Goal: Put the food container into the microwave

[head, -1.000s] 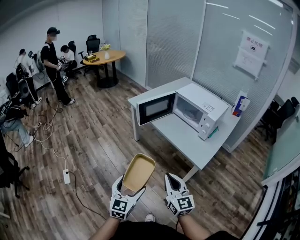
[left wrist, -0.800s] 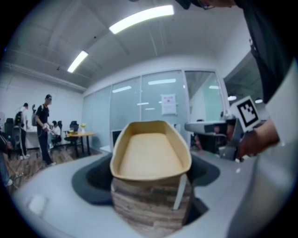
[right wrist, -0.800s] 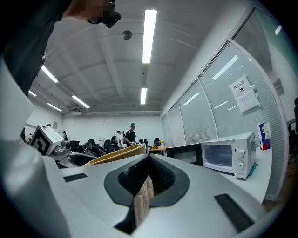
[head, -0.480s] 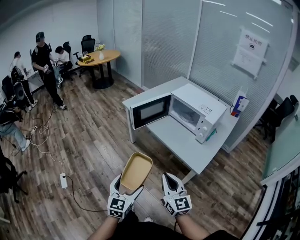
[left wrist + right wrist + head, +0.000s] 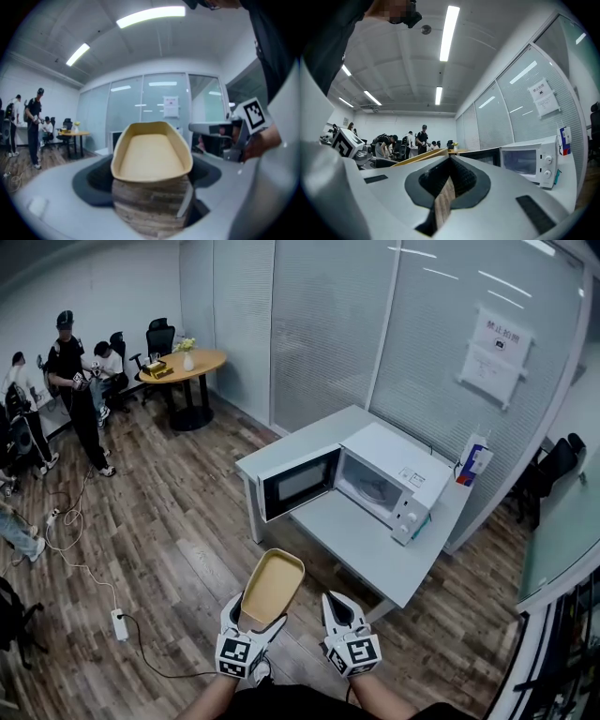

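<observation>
A tan, empty food container (image 5: 273, 585) sticks out forward from my left gripper (image 5: 255, 621), which is shut on its near end. In the left gripper view the container (image 5: 151, 152) fills the space between the jaws, above wooden floor. My right gripper (image 5: 337, 613) hangs beside it on the right, shut with nothing in it; its jaws meet at the tip (image 5: 450, 160). Ahead, a white microwave (image 5: 392, 474) stands on a grey table (image 5: 366, 535) with its door (image 5: 298, 482) swung open to the left. The microwave (image 5: 529, 161) also shows at the right of the right gripper view.
A blue and white carton (image 5: 473, 465) stands on the table behind the microwave. Glass partition walls run behind the table. On the wooden floor at left lie a power strip (image 5: 119, 622) and cables. Several people (image 5: 75, 390) and a round table (image 5: 184, 367) are at far left.
The view has drawn closer to the table and microwave, and the people at left have slid toward the frame's edge. Both grippers and the container keep the same stance.
</observation>
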Demonstrator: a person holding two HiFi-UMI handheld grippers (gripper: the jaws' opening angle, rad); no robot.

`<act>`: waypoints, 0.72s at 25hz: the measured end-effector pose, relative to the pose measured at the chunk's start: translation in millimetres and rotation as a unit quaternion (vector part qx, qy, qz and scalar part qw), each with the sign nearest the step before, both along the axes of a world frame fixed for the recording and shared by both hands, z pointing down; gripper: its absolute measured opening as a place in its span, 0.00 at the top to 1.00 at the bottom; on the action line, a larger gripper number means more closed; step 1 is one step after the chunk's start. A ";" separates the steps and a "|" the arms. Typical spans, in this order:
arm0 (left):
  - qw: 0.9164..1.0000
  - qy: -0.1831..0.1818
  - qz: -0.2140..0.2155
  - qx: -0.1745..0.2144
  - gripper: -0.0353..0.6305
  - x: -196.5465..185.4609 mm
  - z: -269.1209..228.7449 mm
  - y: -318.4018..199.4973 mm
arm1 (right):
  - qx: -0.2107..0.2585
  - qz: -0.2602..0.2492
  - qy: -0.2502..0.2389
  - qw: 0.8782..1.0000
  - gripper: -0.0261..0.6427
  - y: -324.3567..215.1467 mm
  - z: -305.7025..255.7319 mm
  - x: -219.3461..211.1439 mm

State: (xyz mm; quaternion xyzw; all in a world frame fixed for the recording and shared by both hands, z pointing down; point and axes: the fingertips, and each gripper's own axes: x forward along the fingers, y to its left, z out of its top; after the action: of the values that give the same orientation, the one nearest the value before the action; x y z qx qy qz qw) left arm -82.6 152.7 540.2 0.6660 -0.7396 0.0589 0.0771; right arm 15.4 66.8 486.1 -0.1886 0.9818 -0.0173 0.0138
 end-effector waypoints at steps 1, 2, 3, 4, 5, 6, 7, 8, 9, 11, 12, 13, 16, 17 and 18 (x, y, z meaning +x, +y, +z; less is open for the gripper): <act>1.000 0.000 0.003 0.002 0.24 -8.5 -0.9 -4.3 | 0.001 0.002 0.001 1.000 0.95 -3.2 -0.4 -8.5; 1.000 -0.001 0.007 0.004 0.24 -16.6 -1.8 -8.6 | 0.002 0.005 0.001 1.000 0.95 -6.6 -0.6 -16.7; 1.000 -0.002 0.011 0.006 0.24 -24.6 -2.6 -12.4 | 0.003 0.008 0.001 1.000 0.95 -9.7 -0.6 -24.7; 1.000 -0.003 0.014 0.008 0.24 -32.5 -3.1 -15.7 | 0.003 0.011 0.002 1.000 0.95 -12.2 -0.2 -32.7; 1.000 -0.004 0.016 0.008 0.24 -40.5 -3.4 -18.5 | 0.003 0.014 0.002 1.000 0.95 -14.3 0.3 -40.8; 1.000 -0.005 0.019 0.009 0.24 -48.2 -3.6 -21.2 | 0.003 0.016 0.002 1.000 0.95 -16.1 0.8 -48.9; 1.000 -0.006 0.023 0.009 0.24 -55.2 -3.8 -24.0 | 0.003 0.019 0.003 1.000 0.95 -17.8 0.9 -56.6; 1.000 -0.005 0.028 0.010 0.24 -61.0 -3.9 -26.8 | 0.004 0.022 0.003 1.000 0.95 -19.3 0.7 -63.5; 0.999 -0.003 0.035 0.012 0.24 -65.3 -4.0 -29.3 | 0.004 0.025 0.003 1.000 0.95 -20.8 0.2 -69.3; 0.999 0.001 0.049 0.018 0.24 -72.0 -4.6 -33.3 | 0.005 0.034 0.002 0.999 0.95 -23.4 -0.8 -78.1; 0.998 0.000 0.054 0.020 0.24 -76.0 -4.8 -35.4 | 0.005 0.040 0.002 0.999 0.95 -25.0 -1.1 -81.6; 0.998 -0.001 0.056 0.022 0.24 -80.4 -4.8 -38.1 | 0.005 0.044 0.001 0.999 0.95 -26.6 -0.9 -84.5; 0.998 0.002 0.062 0.024 0.24 -89.3 -5.9 -48.7 | 0.004 0.058 0.006 0.998 0.95 -32.5 2.3 -87.8; 0.998 0.003 0.066 0.025 0.24 -90.4 -5.8 -53.0 | 0.004 0.062 0.008 0.998 0.95 -35.4 3.5 -87.4; 0.997 0.002 0.069 0.025 0.24 -91.2 -5.1 -58.2 | 0.004 0.067 0.010 0.998 0.95 -39.5 4.8 -87.0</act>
State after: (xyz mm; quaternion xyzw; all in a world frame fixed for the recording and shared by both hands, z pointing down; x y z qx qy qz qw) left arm -173.9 94.5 535.1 0.7172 -0.6930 0.0440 0.0580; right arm -71.6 27.3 490.9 -0.2542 0.9671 -0.0109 0.0055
